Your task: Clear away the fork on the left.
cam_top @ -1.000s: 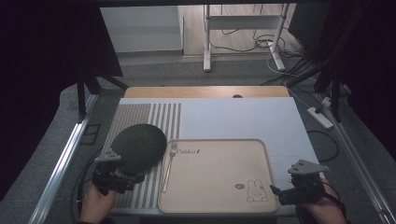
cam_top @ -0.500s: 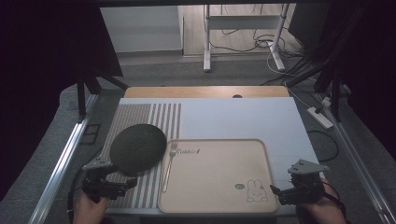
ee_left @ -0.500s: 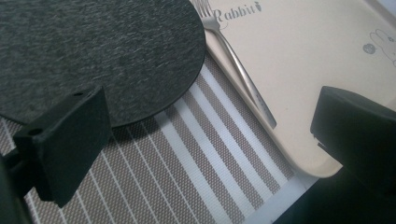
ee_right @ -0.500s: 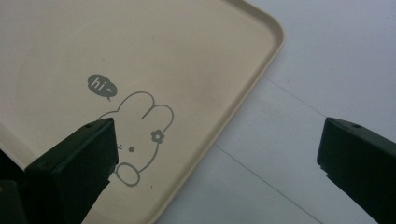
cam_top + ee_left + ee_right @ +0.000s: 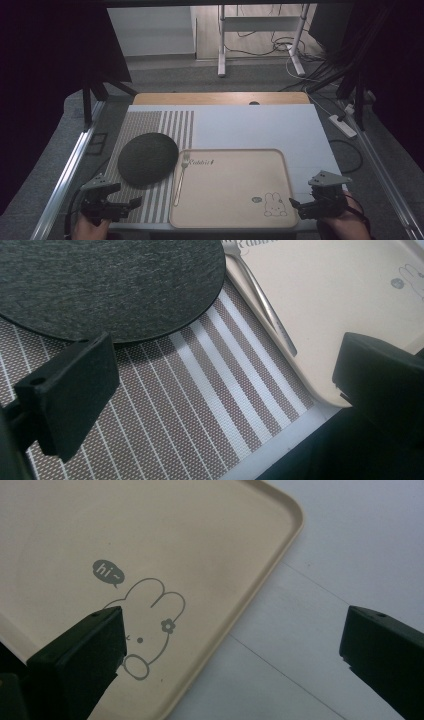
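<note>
Left tool [image 5: 134, 202] drawn back, dark mat [image 5: 148, 159] just ahead

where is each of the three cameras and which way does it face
High view: above the person's side, looking forward and down on the tray; hands and both hand-held grippers, left and right, at the bottom.
Left gripper view: on the left hand-held gripper, facing the dark mat, fork and tray corner.
Right gripper view: on the right hand-held gripper, facing the rabbit print.
All share the tray.
</note>
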The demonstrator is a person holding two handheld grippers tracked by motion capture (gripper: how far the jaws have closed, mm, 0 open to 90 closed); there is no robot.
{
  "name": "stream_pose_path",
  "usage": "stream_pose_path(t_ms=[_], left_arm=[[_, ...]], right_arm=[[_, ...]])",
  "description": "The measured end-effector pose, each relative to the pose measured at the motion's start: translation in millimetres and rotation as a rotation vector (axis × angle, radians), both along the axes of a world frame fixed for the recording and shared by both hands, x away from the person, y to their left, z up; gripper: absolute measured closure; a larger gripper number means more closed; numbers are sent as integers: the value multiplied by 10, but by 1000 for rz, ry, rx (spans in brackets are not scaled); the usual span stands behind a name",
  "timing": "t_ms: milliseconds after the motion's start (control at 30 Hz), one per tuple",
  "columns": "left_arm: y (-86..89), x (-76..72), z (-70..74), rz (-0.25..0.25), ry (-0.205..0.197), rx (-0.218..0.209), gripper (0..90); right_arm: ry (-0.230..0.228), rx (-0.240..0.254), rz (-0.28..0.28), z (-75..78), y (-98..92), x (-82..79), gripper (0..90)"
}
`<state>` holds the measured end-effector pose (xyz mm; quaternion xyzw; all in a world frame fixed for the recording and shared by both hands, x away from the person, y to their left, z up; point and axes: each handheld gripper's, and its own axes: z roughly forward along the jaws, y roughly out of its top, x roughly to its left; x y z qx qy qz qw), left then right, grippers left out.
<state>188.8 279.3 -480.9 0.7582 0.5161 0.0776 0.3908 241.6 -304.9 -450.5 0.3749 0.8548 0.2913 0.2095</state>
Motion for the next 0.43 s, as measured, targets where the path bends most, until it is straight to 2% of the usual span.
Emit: stream_pose_path(t_ms=[267,433], left_arm=[[0,-86,18,5,-8,26,0],[0,-90,22,9,-9,23,0]], right_arm=[[0,2,-5,2,-1,0,0],[5,-5,-6,-5,-2,6,0]])
